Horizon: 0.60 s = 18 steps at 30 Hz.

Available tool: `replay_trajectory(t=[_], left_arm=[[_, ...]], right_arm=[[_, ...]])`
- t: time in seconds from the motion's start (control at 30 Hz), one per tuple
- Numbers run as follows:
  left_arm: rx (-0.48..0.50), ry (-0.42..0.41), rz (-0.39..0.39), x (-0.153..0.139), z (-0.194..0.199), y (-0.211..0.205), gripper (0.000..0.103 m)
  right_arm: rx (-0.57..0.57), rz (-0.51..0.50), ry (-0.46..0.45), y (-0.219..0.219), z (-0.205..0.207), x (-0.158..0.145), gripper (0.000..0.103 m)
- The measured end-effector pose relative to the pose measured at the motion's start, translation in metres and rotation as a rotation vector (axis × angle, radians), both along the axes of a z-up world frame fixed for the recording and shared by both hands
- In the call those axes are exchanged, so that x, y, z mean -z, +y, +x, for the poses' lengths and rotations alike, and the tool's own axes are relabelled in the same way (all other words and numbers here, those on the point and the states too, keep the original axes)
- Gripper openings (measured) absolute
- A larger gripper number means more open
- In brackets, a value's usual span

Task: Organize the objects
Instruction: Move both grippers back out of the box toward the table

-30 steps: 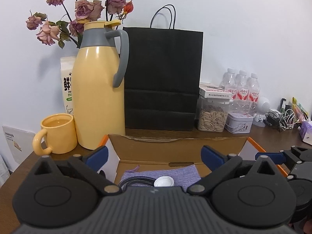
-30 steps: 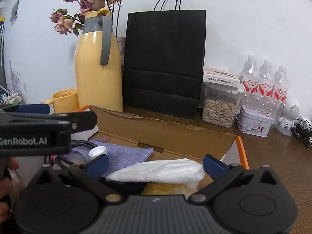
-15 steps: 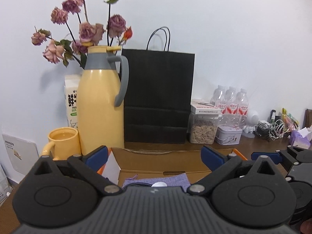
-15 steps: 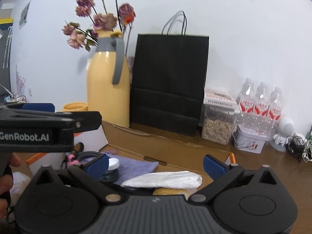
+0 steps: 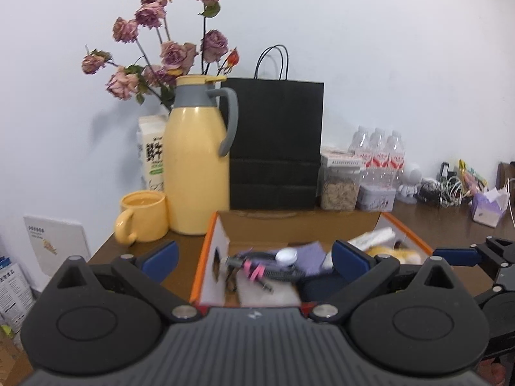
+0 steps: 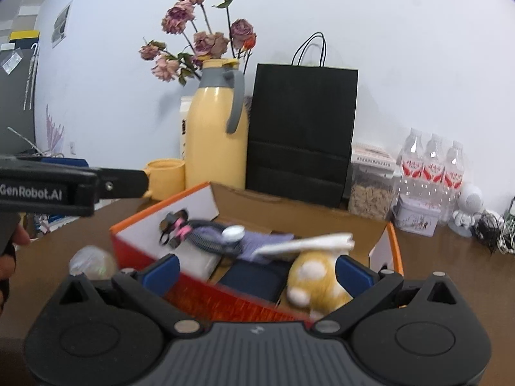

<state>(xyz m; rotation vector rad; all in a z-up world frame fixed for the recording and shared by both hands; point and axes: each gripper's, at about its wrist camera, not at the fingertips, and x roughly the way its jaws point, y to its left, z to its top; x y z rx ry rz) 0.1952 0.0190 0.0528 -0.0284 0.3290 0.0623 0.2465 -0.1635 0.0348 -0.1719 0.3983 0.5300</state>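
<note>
An open orange and white cardboard box (image 5: pixel 209 251) (image 6: pixel 193 206) stands on the brown table. It holds a purple cloth (image 6: pixel 267 239), a white cap (image 5: pixel 287 255) (image 6: pixel 234 232), a dark cable with a pink tie (image 5: pixel 251 270) (image 6: pixel 180 229), a white folded bag (image 6: pixel 305 243), a yellow plush toy (image 6: pixel 313 276) and a dark blue item (image 6: pixel 254 281). My left gripper (image 5: pixel 254 257) is open and empty, raised in front of the box. My right gripper (image 6: pixel 257 273) is open and empty, above the box's near edge.
Behind the box stand a yellow thermos jug (image 5: pixel 196 164), a yellow mug (image 5: pixel 141 220), a black paper bag (image 5: pixel 276 144), a seed jar (image 5: pixel 339 181), water bottles (image 6: pixel 433 167) and a small tin (image 6: pixel 415 218). A clear ball (image 6: pixel 91 262) lies left of the box.
Both grippers have pulled back and up from the box, so more of its inside and its near wall show. Both stay open.
</note>
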Motion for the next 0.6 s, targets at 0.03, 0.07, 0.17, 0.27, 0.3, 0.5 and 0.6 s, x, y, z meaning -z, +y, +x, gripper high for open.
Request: replay_trajectory(t=[0.03,0.07,0.17,0.27,0.3,0.5,0.6], left_arm=[[-0.003,0.007,0.001,0.002,-0.005,0.002,0.103],[-0.006,0.014,0.002,0.003,-0.011,0.004,0.103],[-0.004,0.034,0.005,0.010,-0.027,0.009,0.103],[-0.003,0.056,0.009,0.017,-0.042,0.014,0.103],[-0.003,0.066,0.008,0.020,-0.047,0.017,0.103],[-0.010,0.127,0.001,0.039,-0.070,0.030,0.103],[-0.021,0.158,-0.003,0.049,-0.079,0.038,0.103]], right_arm=[[-0.001,0.002,0.008,-0.001,-0.006,0.003,0.103],[0.000,0.003,0.018,-0.002,-0.012,0.006,0.103],[0.004,-0.010,0.045,-0.004,-0.027,0.016,0.103],[0.007,-0.022,0.080,-0.007,-0.041,0.028,0.103],[0.007,-0.029,0.091,-0.007,-0.046,0.032,0.103],[0.010,-0.058,0.152,-0.009,-0.067,0.052,0.103],[0.011,-0.073,0.172,-0.007,-0.074,0.059,0.103]])
